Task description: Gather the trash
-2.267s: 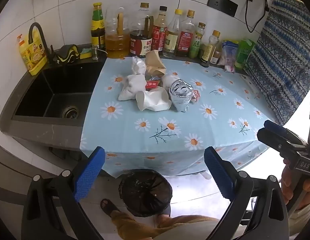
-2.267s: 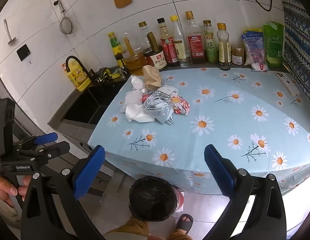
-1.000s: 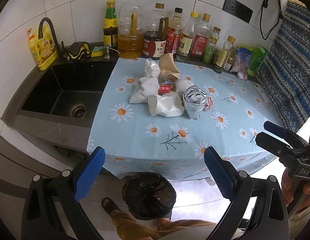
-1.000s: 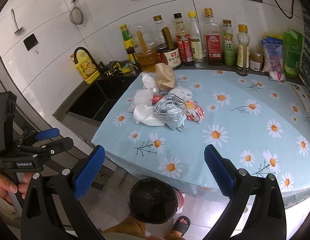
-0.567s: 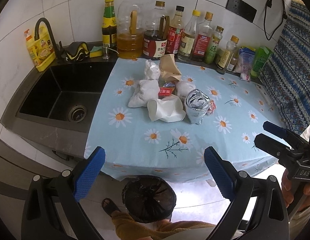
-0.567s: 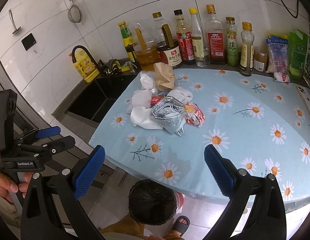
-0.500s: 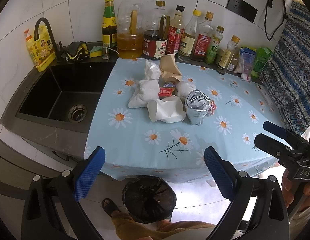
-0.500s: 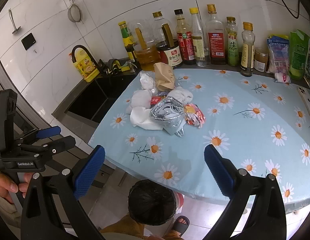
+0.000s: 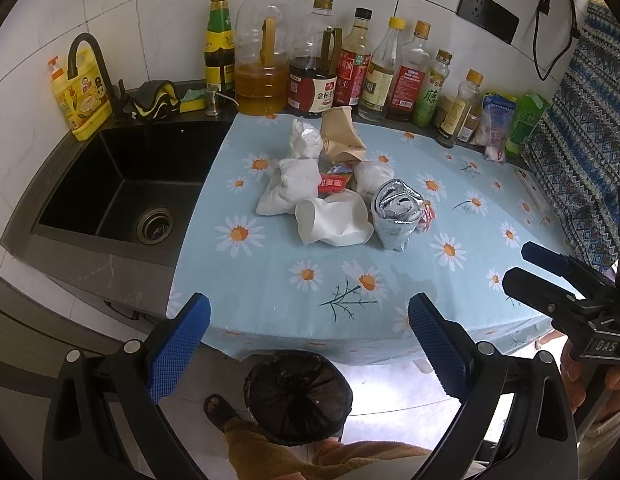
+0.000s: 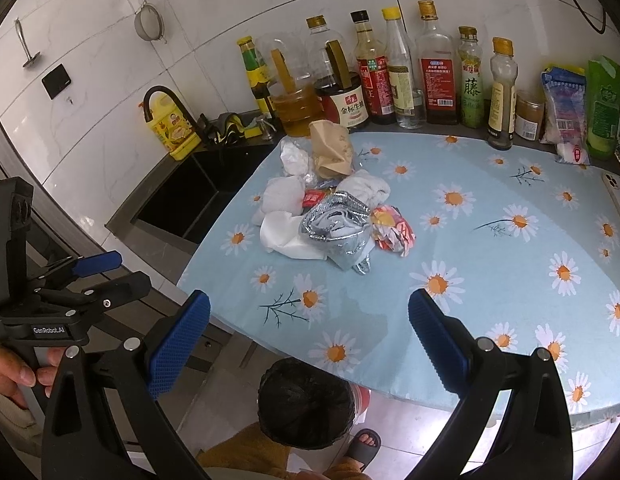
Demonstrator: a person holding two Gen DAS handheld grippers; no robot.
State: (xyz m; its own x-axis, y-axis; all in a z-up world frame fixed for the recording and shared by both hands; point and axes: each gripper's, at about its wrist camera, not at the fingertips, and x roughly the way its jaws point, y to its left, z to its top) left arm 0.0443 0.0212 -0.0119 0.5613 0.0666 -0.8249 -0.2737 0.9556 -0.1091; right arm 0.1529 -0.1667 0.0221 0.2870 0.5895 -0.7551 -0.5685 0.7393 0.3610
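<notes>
Trash (image 9: 337, 192) sits untouched mid-table, looming slightly nearer than before. Left gripper (image 9: 308, 344) and right gripper (image 10: 308, 344) stay spread wide, empty, above the bin (image 9: 298, 392).

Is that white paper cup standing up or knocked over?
Knocked over. The white paper cup lies on its side on the tablecloth, crumpled, its round mouth facing the sink.

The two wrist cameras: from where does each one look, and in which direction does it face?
Left wrist: above the counter's front edge, sink side, facing the bottle wall; open left gripper, the right gripper at the right edge.
Right wrist: further right, facing the trash pile obliquely; open right gripper, a hand.
Shared: trash pile, bin, sink.
</notes>
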